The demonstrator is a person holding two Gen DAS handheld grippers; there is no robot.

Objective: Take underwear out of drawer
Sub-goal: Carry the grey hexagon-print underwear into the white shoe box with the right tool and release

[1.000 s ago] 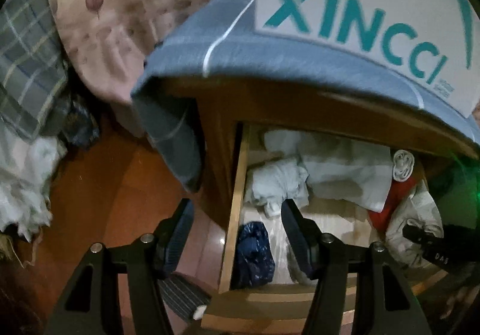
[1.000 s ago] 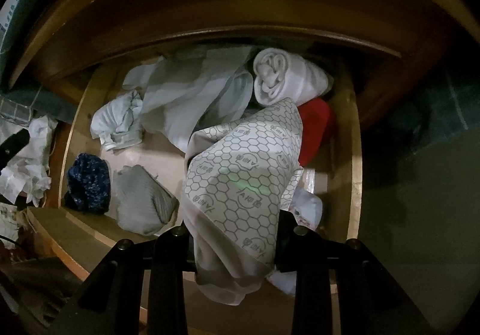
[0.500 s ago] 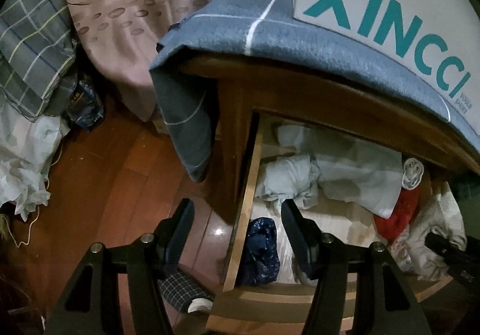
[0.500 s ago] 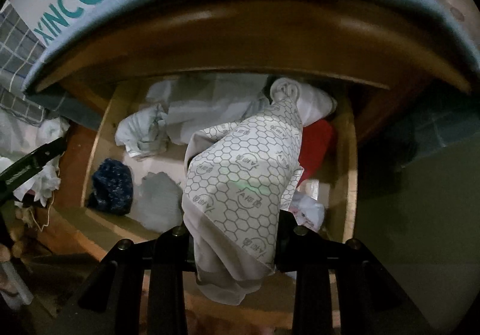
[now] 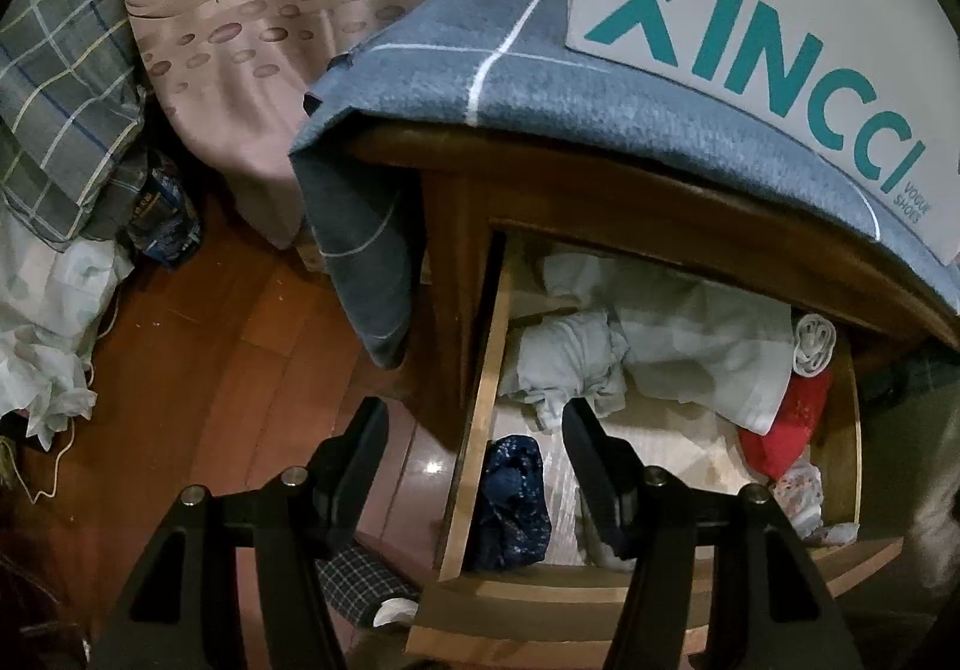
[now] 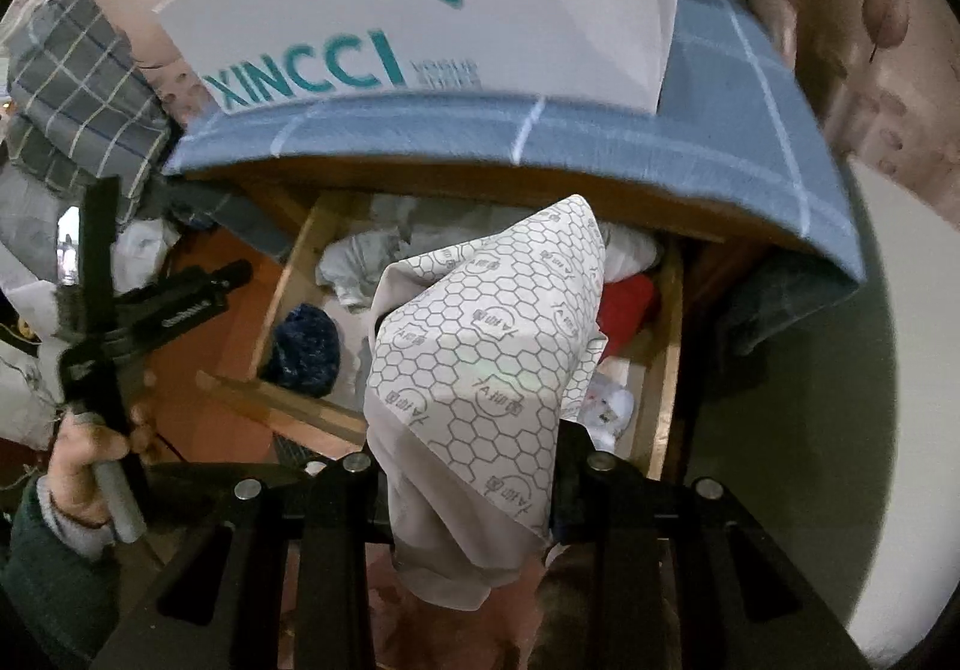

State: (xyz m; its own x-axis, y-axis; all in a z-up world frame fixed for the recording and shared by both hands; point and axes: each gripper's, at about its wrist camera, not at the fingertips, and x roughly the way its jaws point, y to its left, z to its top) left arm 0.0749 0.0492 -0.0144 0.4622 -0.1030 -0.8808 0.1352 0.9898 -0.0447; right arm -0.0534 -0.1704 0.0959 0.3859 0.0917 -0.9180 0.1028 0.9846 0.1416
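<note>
Right wrist view: right gripper (image 6: pixel 471 481) clamped on the honeycomb-printed underwear (image 6: pixel 489 364), cloth bunched between the fingers, peaking toward 12 o'clock and drooping past them toward 6. Held above the open drawer (image 6: pixel 660 370), clear of the clothes inside. Beyond the cloth, at 1 o'clock, a red garment (image 6: pixel 627 310); at 10 o'clock a dark blue bundle (image 6: pixel 306 346) and a pale crumpled piece (image 6: pixel 354 274). Farther out at 12 o'clock, a blue checked cloth (image 6: pixel 660 159) draped over the cabinet top, with a white XINCCI box (image 6: pixel 450 9) on it. At 9 o'clock, the left gripper's body gripped in a hand (image 6: pixel 90 448).

Left wrist view: left gripper (image 5: pixel 474 436) with fingers spread wide, nothing between them, straddling the drawer's left wall (image 5: pixel 474 430). Right finger over the drawer interior, left finger over the wooden floor (image 5: pixel 198 370). Same blue bundle (image 5: pixel 516 496) just beside the right finger at 6 o'clock; red garment (image 5: pixel 786 418) at 3 o'clock; a rolled white piece (image 5: pixel 813 343) above it. Patterned bedding (image 5: pixel 240 39) at 11 o'clock.
</note>
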